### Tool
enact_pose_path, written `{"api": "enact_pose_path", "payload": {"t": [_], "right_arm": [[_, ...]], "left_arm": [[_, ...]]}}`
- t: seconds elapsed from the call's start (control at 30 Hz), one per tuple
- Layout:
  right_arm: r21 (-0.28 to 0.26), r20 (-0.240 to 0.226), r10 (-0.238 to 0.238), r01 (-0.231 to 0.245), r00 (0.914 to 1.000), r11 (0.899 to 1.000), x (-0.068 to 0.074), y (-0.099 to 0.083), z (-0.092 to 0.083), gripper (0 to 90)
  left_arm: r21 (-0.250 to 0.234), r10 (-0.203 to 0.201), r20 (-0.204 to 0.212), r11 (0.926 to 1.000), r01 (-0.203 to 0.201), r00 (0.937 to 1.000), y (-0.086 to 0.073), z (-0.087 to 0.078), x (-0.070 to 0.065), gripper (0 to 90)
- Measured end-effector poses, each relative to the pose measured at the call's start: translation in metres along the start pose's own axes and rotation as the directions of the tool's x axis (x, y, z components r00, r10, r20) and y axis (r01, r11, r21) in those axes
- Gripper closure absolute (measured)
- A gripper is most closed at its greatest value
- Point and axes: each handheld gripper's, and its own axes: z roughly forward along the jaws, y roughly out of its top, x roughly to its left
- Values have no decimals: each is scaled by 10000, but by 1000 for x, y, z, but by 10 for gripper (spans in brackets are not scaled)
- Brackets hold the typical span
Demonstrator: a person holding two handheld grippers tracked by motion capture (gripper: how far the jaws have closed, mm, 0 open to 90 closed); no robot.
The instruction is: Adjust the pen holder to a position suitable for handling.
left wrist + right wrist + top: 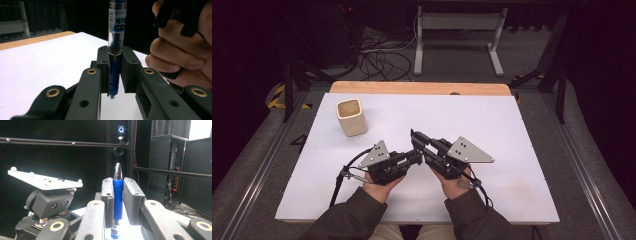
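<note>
High view. A white counter [492, 125] with a wooden strip along its far edge stood on grey carpet in a dark room; a white metal frame [457, 35] and loose black cables [379, 62] lay on the floor beyond it. One container: a cream square cup [351, 116], upright on the counter's far left part, well apart from both grippers; its contents could not be told. The left gripper [414, 157] and the right gripper [416, 137], each held in a hand with a dark sleeve, met tip to tip above the counter's near middle.

Left gripper view. The left gripper was closed on the lower, dark blue end of a pen [115, 50], which stood upright between the pads with its clear, labelled barrel rising above them. White counter lay beneath and the wooden strip at far left. The person's other hand [180, 50] was just beside, at right.

Right gripper view. The right gripper [117, 195] was clamped on the pen's blue grip section [118, 197], the silver tip pointing up above the pads. The left gripper's body with its grey plate [42, 182] sat at left. Behind were black rails, a small camera [121, 130] and a dark rack [165, 167].
</note>
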Motion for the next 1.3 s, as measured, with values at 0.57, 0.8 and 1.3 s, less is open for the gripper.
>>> {"api": "enact_pose_path", "payload": {"t": [0.57,0.8,1.3], "right_arm": [[841,486,220,-261,9986,9961,-17,5,-7,627],[1139,1043,283,-402,9941,9927,-32,8,-18,535],[1795,1645,606,-903,9845,9796,-65,9,-49,342]], "left_arm": [[108,123,-612,9999,-116,9980,4,-7,8,796],[43,318,-724,9995,-315,9969,8,-10,11,796],[-141,602,-1049,9980,-620,9927,19,-22,16,796]]}}
